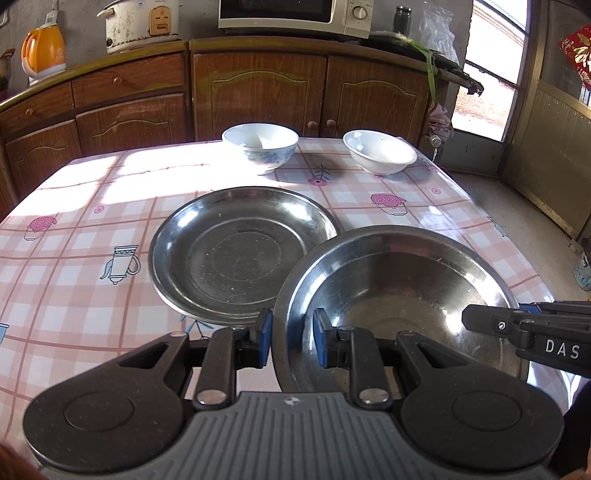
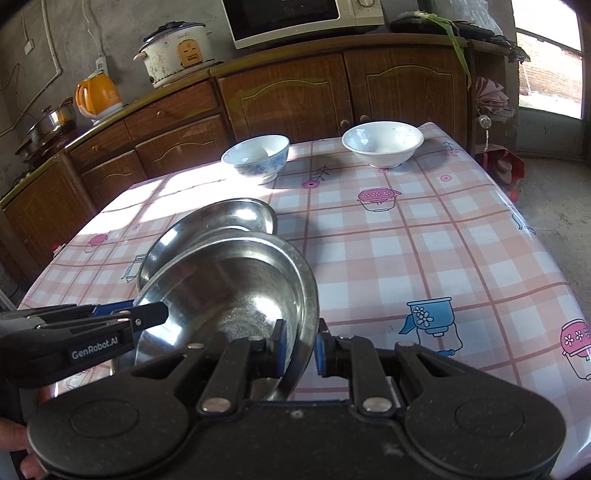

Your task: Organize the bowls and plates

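Observation:
Both grippers hold one steel plate (image 1: pixel 399 280) (image 2: pixel 236 295) by its rim, tilted and lifted off the checked tablecloth (image 1: pixel 74 221). My left gripper (image 1: pixel 291 339) (image 2: pixel 160 314) is shut on the plate's left rim. My right gripper (image 2: pixel 301 347) (image 1: pixel 467 317) is shut on its right rim. The held plate overlaps the near right edge of a second steel plate (image 1: pixel 236 254) (image 2: pixel 236 214), which lies flat on the table. At the far side stand a blue-patterned bowl (image 1: pixel 260 146) (image 2: pixel 256 155) and, to its right, a plain white bowl (image 1: pixel 380 151) (image 2: pixel 382 142), both upright.
Wooden cabinets (image 1: pixel 258 92) run behind the table, carrying a microwave (image 1: pixel 295 14), a rice cooker (image 1: pixel 140 22) and an orange kettle (image 1: pixel 44 48). The table's right edge (image 2: pixel 546 236) drops to a concrete floor by a doorway (image 1: pixel 491 66).

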A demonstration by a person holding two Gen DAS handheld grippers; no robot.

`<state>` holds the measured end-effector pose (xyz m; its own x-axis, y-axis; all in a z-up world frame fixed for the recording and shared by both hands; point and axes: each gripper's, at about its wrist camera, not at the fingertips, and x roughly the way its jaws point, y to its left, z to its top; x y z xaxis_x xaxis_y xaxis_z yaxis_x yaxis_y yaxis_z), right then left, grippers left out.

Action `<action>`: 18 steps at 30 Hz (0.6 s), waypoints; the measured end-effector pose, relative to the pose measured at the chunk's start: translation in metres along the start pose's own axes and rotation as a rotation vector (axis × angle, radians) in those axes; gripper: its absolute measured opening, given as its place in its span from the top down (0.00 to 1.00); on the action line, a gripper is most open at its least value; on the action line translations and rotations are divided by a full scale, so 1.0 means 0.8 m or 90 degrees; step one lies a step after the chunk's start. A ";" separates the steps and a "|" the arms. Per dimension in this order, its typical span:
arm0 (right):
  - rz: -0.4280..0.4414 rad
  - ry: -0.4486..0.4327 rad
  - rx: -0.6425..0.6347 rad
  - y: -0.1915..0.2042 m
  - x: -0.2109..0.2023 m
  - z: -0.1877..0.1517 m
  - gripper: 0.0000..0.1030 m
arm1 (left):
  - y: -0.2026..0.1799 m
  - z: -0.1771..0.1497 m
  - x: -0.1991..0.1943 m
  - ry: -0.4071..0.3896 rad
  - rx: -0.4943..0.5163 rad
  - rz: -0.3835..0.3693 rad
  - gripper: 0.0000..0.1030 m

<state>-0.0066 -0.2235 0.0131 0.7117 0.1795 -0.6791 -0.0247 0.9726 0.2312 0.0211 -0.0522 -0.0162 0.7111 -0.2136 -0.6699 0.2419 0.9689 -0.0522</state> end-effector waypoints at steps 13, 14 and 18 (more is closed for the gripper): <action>-0.052 -0.019 0.054 -0.064 -0.006 0.005 0.80 | -0.054 0.007 0.031 0.001 0.036 -0.035 0.77; -0.054 -0.020 0.057 -0.068 -0.005 0.005 0.80 | -0.058 0.006 0.033 0.001 0.036 -0.037 0.77; -0.069 -0.018 0.059 -0.081 -0.002 0.003 0.80 | -0.073 0.004 0.044 0.006 0.044 -0.036 0.77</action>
<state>-0.0046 -0.2868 0.0008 0.7264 0.0685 -0.6839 0.1177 0.9679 0.2220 0.0340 -0.1164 -0.0346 0.6886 -0.2668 -0.6742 0.3269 0.9442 -0.0398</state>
